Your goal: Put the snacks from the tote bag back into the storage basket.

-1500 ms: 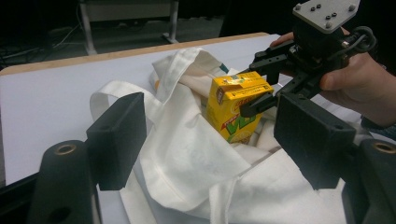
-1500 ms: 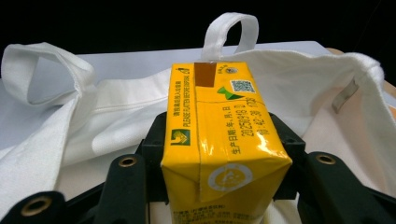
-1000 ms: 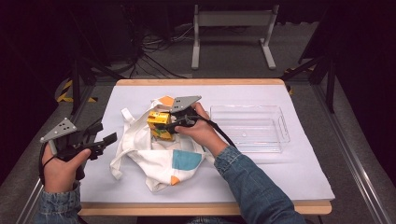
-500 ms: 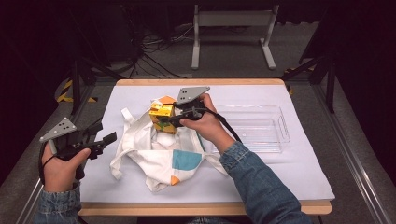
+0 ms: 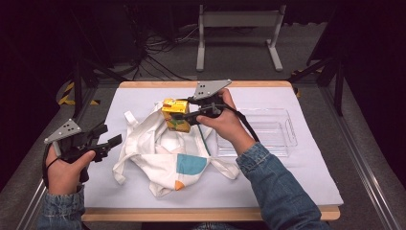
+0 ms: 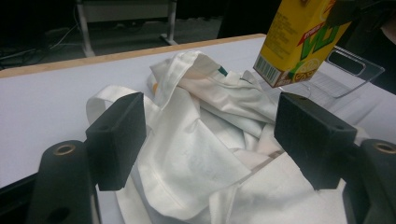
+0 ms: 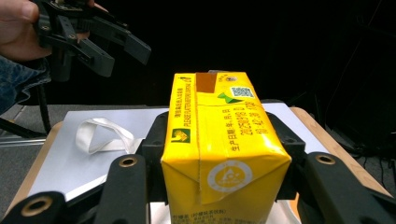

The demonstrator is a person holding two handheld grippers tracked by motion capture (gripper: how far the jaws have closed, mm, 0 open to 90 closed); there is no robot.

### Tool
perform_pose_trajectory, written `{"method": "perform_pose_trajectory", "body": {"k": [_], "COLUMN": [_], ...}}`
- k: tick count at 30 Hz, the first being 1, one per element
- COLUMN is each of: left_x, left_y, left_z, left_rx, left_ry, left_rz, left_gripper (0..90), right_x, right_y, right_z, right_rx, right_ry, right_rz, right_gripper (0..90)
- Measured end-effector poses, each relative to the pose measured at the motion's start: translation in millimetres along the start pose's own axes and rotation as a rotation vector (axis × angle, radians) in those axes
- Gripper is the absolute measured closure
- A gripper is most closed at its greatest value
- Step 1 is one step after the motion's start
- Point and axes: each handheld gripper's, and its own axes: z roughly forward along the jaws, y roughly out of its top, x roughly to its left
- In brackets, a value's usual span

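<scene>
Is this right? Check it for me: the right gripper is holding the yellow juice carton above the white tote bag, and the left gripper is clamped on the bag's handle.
Not quite. The left gripper holds nothing: in the left gripper view its jaws stand open, with the white tote bag lying beyond them. The rest holds: the right gripper grips the yellow juice carton above the bag.

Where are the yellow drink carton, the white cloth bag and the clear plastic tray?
yellow drink carton (image 7: 224, 154): right gripper view, on its top face, between the jaws.
white cloth bag (image 5: 158, 143): high view, on its crumpled middle.
clear plastic tray (image 5: 282, 143): high view, on its right wall.
</scene>
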Motion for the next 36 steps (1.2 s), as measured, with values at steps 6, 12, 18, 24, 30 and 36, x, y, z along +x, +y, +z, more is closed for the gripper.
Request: {"method": "perform_pose_trajectory", "body": {"k": [6, 12, 18, 24, 30, 36], "left_x": [-0.2, -0.7, -1.0, -0.9, -1.4, -1.9], "left_y": [-0.1, -0.3, -1.3, -2.4, -4.8, -7.2], "left_z": [-0.5, -0.6, -0.9, -2.9, -5.1, -7.0], "left_rx": [0.0, 0.002, 0.006, 0.007, 0.012, 0.007], "left_ry": [0.002, 0.004, 0.006, 0.012, 0.017, -0.001], "left_rz": [0.0, 0.002, 0.0, 0.0, -0.004, -0.019], "left_gripper": [26.2, 26.1, 26.1, 26.1, 25.9, 25.0], "right_x": [-1.9, -4.7, -10.3, -16.3, -20.6, -24.8], "right_y": [4.1, 4.8, 2.3, -1.1, -5.1, -10.8], "right_z": [-18.0, -35.0, -56.1, -75.3, -88.6, -102.4], "right_rx": [0.005, 0.012, -0.004, -0.019, -0.011, -0.01], "right_ry": [0.004, -0.001, -0.016, -0.025, -0.035, -0.042], "right_rz": [-0.011, -0.012, -0.004, 0.004, 0.008, 0.007], "right_gripper": [52.3, 52.3, 52.3, 52.2, 52.2, 52.2]}}
